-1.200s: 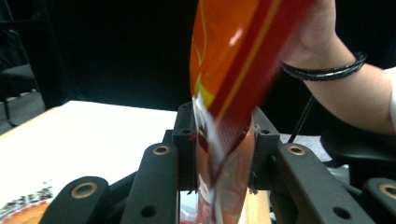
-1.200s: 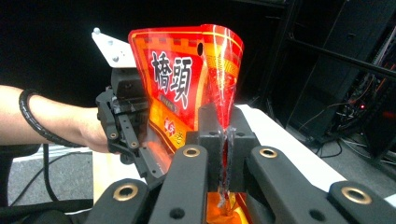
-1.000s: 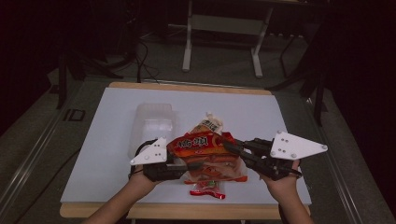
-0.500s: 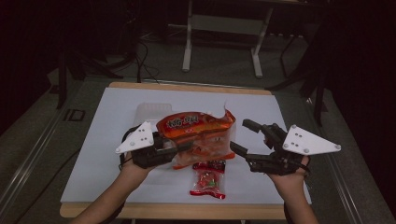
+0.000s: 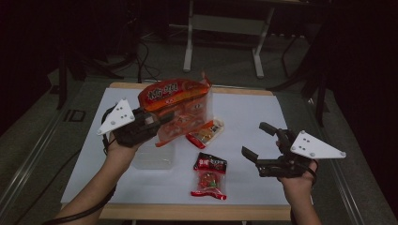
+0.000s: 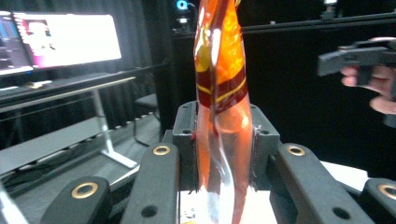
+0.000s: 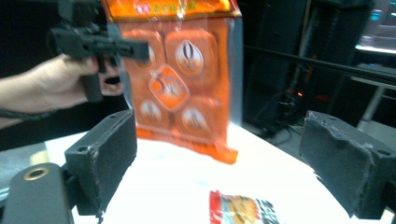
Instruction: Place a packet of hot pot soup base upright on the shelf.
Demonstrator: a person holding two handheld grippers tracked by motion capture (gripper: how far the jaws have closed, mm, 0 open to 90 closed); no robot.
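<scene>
Left gripper (image 5: 157, 123) clamped on large orange printed snack bag (image 5: 180, 110), lifted above white tabletop (image 5: 244, 112), mouth tilted toward 5 o'clock. Small red sachets (image 5: 210, 176) lying loose at 6 o'clock below bag, another (image 5: 205, 133) just under it. Likely risk: more packets spilling out, or thin film slipping from pads. Right gripper (image 5: 260, 145) at 3 o'clock, just sprung wide, nothing between jaws, wrist level, aimed toward 10 o'clock.

Left tool (image 5: 162, 119) holds the orange bag (image 5: 176, 105) aloft; right tool (image 5: 260, 140) apparently empty, jaws spread.
</scene>
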